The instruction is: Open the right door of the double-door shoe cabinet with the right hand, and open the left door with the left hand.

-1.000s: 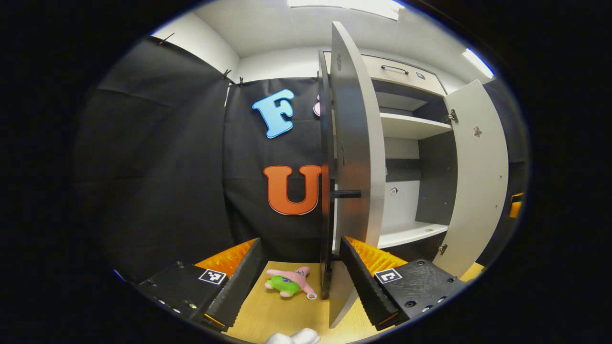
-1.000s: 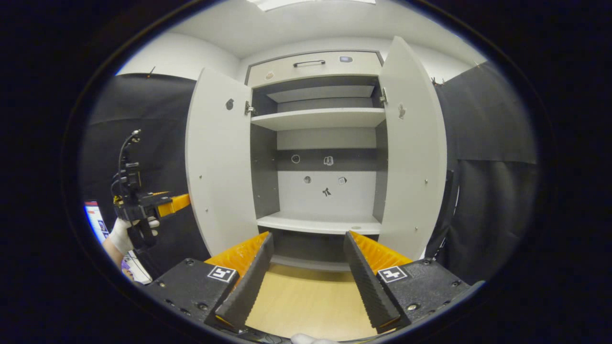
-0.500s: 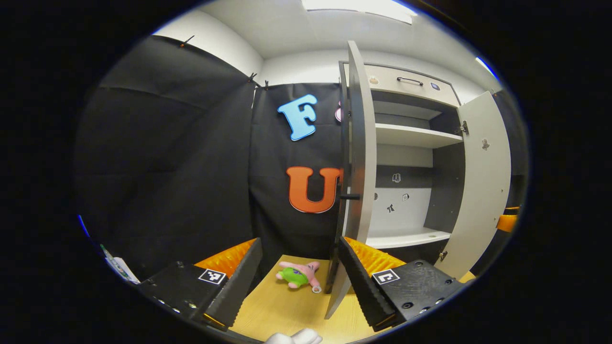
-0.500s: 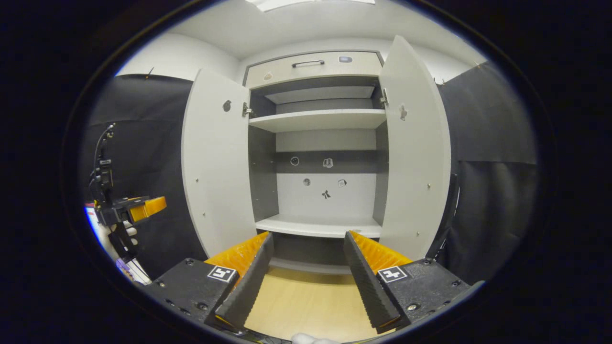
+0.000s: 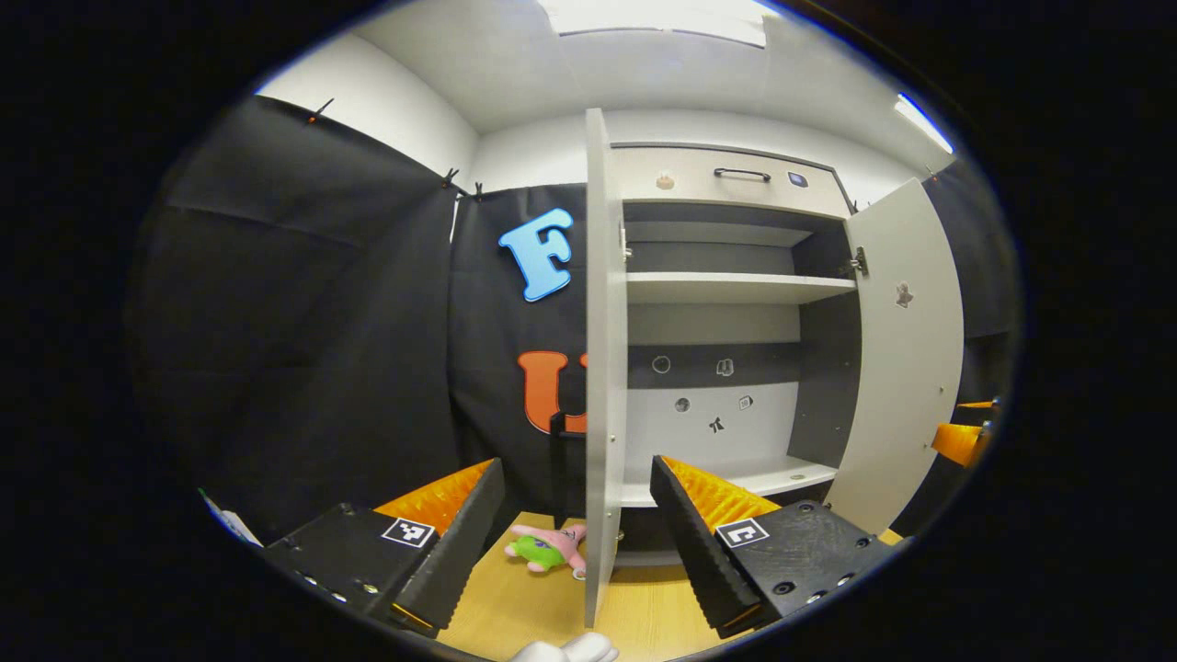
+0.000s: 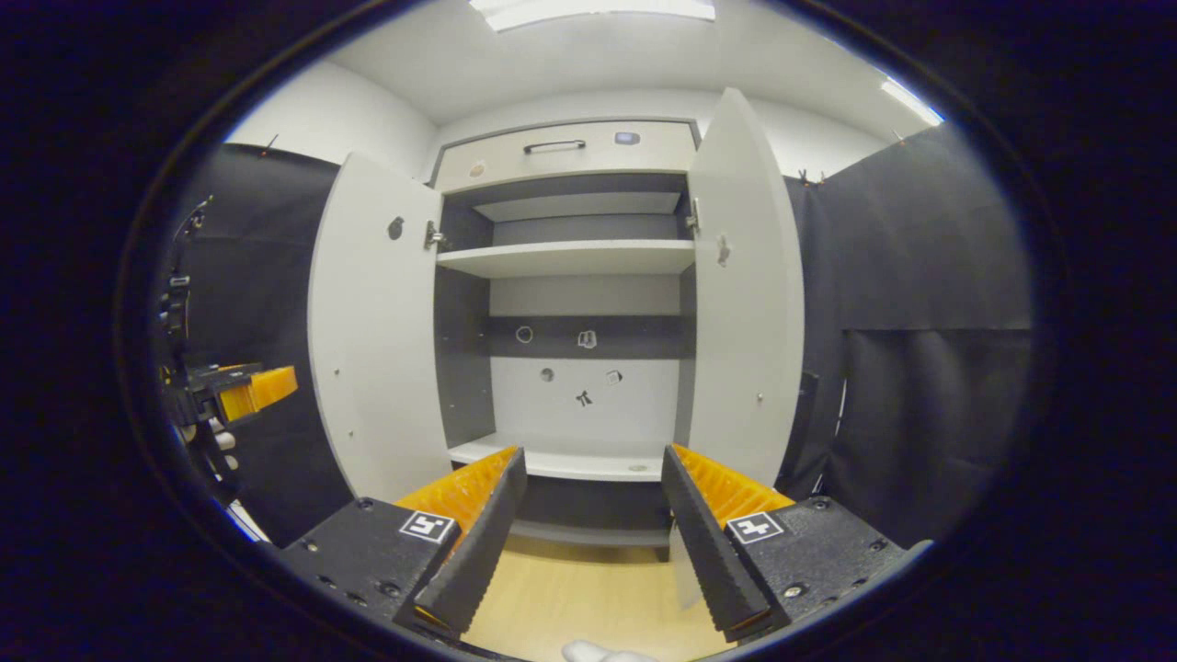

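Both the left door [image 6: 372, 340] and the right door [image 6: 745, 303] of the shoe cabinet [image 6: 565, 147] are seen swung wide, so the task is judged done, with the left claw [image 5: 575, 529] and right claw [image 6: 588, 529] spread and empty.

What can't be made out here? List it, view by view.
- Left gripper view: the plush toy is partly hidden behind the left door, which stands edge-on.
- Left gripper view: the other gripper is cut off by the picture's edge.
- Right gripper view: the small marks on the cabinet's back panel are too small to identify.
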A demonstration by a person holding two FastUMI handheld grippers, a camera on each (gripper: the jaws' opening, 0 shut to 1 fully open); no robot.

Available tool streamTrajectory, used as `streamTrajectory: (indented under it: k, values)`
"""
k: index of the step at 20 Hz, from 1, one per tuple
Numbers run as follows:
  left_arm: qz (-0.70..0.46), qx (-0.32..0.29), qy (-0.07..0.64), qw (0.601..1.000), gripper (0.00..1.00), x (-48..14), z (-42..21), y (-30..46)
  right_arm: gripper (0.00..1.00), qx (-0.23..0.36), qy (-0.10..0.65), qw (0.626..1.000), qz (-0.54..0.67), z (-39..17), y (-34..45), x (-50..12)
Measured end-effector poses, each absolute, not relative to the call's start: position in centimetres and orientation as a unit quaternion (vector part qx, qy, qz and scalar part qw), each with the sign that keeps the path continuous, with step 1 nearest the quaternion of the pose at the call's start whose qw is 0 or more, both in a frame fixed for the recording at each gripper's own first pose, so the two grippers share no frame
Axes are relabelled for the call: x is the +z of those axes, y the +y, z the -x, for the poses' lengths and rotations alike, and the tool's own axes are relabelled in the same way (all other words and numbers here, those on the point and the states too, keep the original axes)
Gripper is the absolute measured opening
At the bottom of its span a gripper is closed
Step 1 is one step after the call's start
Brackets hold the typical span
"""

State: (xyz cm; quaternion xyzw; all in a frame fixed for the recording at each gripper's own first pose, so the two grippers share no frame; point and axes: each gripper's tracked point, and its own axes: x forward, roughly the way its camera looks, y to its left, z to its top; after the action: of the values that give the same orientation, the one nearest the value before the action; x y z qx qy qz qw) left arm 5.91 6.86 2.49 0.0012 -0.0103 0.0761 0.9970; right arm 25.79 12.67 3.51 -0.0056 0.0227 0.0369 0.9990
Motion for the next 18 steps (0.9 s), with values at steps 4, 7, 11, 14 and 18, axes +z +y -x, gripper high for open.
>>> streamTrajectory:
  k: [4,7,11,14,18]
  values:
    - [-0.001,0.028,0.000,1.000,0.95,1.9,-6.4,2.6,0.93,0.013,0.022,1.000,0.006,-26.0,10.7,3.1]
    - [0.000,0.009,0.005,1.000,0.96,1.5,-6.8,0.8,0.93,-0.006,0.026,1.000,0.004,-26.0,9.1,2.9]
    - [0.003,0.012,0.008,1.000,0.96,0.7,-6.2,-0.2,0.92,-0.015,0.031,0.999,-0.003,-26.1,8.5,2.5]
    - [-0.002,0.014,0.016,1.000,0.96,0.1,-5.9,-0.7,0.93,-0.015,0.032,0.999,-0.001,-25.9,8.5,2.4]
    - [-0.010,0.021,0.016,1.000,0.96,0.1,-5.7,-0.2,0.93,-0.011,0.031,0.999,-0.004,-25.8,8.9,2.5]
